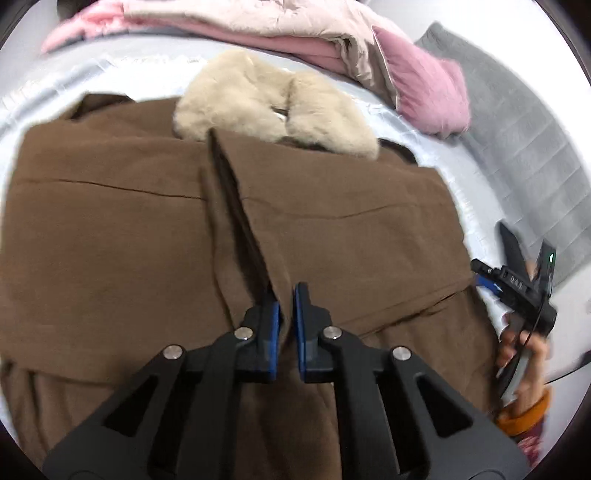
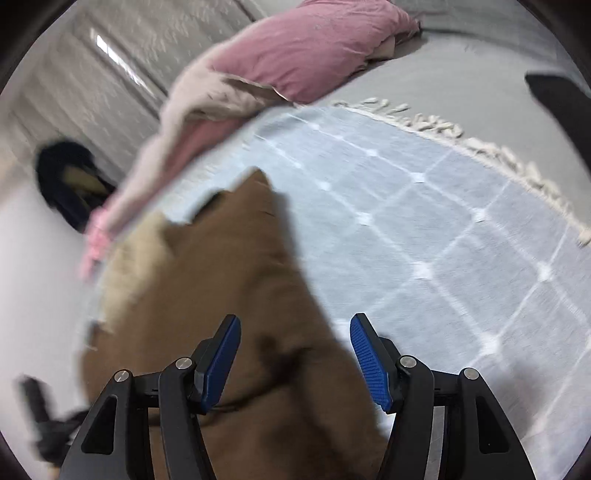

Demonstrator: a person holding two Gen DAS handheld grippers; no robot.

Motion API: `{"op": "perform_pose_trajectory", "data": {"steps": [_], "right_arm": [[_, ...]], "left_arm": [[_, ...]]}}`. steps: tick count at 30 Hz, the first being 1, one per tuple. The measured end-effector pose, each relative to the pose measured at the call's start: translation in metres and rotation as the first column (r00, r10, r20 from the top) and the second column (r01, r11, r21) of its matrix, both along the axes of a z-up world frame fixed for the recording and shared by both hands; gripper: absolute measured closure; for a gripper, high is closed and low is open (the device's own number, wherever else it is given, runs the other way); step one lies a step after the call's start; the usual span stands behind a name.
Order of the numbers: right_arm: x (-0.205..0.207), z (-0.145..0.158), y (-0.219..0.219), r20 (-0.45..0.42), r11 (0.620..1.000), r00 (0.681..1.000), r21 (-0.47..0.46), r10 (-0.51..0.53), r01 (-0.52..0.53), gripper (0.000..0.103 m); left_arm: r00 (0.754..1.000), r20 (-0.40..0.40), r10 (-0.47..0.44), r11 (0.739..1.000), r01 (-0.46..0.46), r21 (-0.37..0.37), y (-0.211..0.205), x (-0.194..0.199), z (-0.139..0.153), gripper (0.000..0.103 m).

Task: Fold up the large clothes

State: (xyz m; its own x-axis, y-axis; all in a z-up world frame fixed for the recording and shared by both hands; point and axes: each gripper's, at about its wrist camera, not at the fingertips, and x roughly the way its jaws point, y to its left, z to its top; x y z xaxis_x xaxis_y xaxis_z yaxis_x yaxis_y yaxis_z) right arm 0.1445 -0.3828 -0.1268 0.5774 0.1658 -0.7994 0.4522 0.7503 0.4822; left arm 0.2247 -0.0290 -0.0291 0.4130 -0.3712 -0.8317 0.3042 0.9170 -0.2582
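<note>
A brown coat (image 1: 147, 240) with a beige fur collar (image 1: 273, 107) lies spread flat on a pale blue checked blanket (image 2: 424, 221). My left gripper (image 1: 287, 310) is over the coat's middle, its blue pads nearly together and pinching a ridge of brown fabric by the front opening edge. In the right wrist view my right gripper (image 2: 295, 354) stands open just above the coat's edge (image 2: 240, 295), with brown cloth below the gap and neither pad pressing it. The same gripper (image 1: 524, 258) shows at the coat's right side, held by a hand (image 1: 524, 354).
A pile of pink and cream clothes (image 1: 295, 33) lies beyond the collar. A grey blanket (image 1: 524, 140) covers the bed to the right. The blue blanket has a fringed edge (image 2: 498, 155). A dark object (image 2: 70, 184) sits on the floor at the left.
</note>
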Motion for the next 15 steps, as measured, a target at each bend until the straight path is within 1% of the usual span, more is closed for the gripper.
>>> {"op": "perform_pose_trajectory", "data": {"steps": [1,2,3,5,6,7,8,9,10,11,12,13,14,15], "right_arm": [[0.004,-0.008,0.001,-0.044,0.999,0.999,-0.037,-0.001,-0.001,0.041],[-0.002,-0.010,-0.002,-0.039,0.999,0.999,-0.032,-0.001,0.000,0.041],[-0.004,-0.010,-0.003,-0.027,0.999,1.000,-0.036,-0.013,0.012,0.041],[-0.004,-0.004,-0.001,-0.044,0.998,0.999,-0.064,-0.006,0.003,0.041],[-0.005,0.001,0.000,-0.047,0.997,0.999,-0.075,-0.003,0.000,0.041],[-0.006,0.006,0.000,-0.042,0.997,0.999,-0.074,0.005,-0.008,0.040],[-0.008,0.009,0.000,-0.037,0.998,0.999,-0.066,0.013,-0.015,0.039],[-0.009,0.015,-0.001,-0.025,0.999,0.999,-0.045,0.026,-0.027,0.039],[-0.012,0.021,-0.001,-0.011,0.999,0.999,-0.025,0.036,-0.036,0.039],[-0.016,0.031,-0.001,0.014,0.999,0.999,-0.003,0.043,-0.043,0.039],[-0.019,0.039,-0.001,0.034,0.999,0.998,0.005,0.048,-0.048,0.039],[-0.025,0.050,0.000,0.057,0.998,0.997,0.006,0.057,-0.057,0.038],[-0.025,0.055,0.002,0.070,0.998,0.996,0.004,0.063,-0.063,0.038],[-0.033,0.064,0.005,0.090,0.997,0.993,-0.001,0.075,-0.075,0.035]], "left_arm": [[1.000,0.013,0.023,0.995,-0.024,0.100,-0.001,0.000,-0.007,0.090],[0.999,0.014,0.037,0.984,-0.039,0.175,-0.001,0.001,-0.015,0.089],[0.999,0.014,0.038,0.977,-0.040,0.209,0.001,0.001,-0.021,0.089],[0.999,0.028,0.040,0.979,-0.045,0.197,0.008,-0.005,-0.016,0.089],[0.999,0.023,0.045,0.981,-0.048,0.187,0.011,-0.007,-0.014,0.085],[0.999,0.013,0.052,0.984,-0.053,0.170,0.015,-0.012,-0.010,0.078],[0.998,0.003,0.060,0.985,-0.060,0.160,0.021,-0.017,-0.005,0.074],[0.998,0.001,0.065,0.986,-0.064,0.157,0.022,-0.021,-0.001,0.064],[0.998,0.001,0.069,0.985,-0.068,0.156,0.031,-0.030,0.005,0.049],[0.998,0.000,0.065,0.986,-0.064,0.151,0.035,-0.037,0.010,0.039],[0.998,0.006,0.058,0.990,-0.058,0.131,0.042,-0.046,0.017,0.024],[0.998,0.020,0.055,0.992,-0.057,0.112,0.048,-0.051,0.024,0.021],[0.998,0.038,0.055,0.994,-0.059,0.095,0.057,-0.062,0.032,0.021],[0.997,0.046,0.057,0.994,-0.061,0.096,0.063,-0.070,0.038,0.020]]}}
